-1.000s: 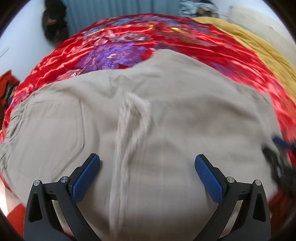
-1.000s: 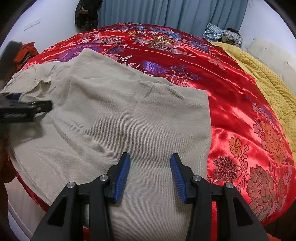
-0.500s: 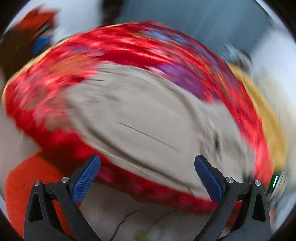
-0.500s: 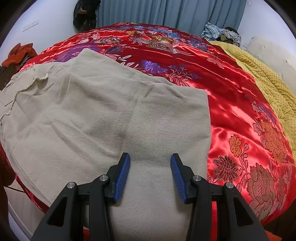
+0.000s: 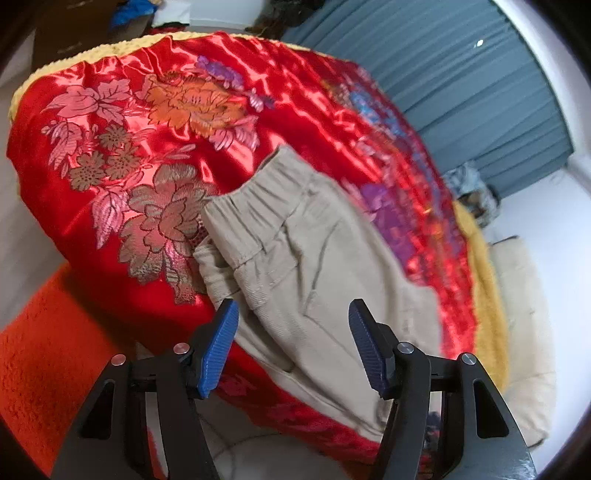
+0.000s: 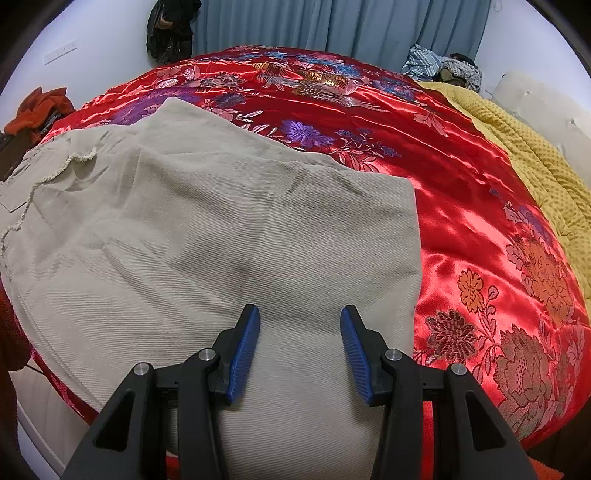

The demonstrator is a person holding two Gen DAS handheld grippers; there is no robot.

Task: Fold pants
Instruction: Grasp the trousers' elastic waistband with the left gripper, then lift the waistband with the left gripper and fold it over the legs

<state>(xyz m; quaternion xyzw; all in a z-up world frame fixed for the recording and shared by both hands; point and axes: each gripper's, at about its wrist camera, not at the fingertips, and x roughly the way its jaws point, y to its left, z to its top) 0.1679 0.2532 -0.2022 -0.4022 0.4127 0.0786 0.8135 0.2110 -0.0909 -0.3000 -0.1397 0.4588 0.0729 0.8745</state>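
Note:
Beige pants point(image 6: 229, 236) lie folded on a red floral satin bedspread point(image 6: 461, 177). The right wrist view shows their leg end near me and a drawstring point(image 6: 44, 177) at the far left. In the left wrist view the pants point(image 5: 314, 266) show their elastic waistband point(image 5: 251, 206) near the bed's edge. My left gripper point(image 5: 291, 343) is open and empty, just in front of the waistband corner. My right gripper point(image 6: 299, 343) is open and empty, over the leg end.
A yellow blanket point(image 6: 535, 155) lies along the right of the bed, with a cream pillow point(image 5: 524, 332) beyond. An orange-red rug point(image 5: 44, 354) lies on the floor by the bed. Blue curtains point(image 6: 332, 22) hang at the back. Clothes are piled at the left point(image 6: 37, 110).
My left gripper has swung from over the middle of the pants round to the waistband end at the bed's edge, and its jaws have narrowed. The right gripper has stayed still.

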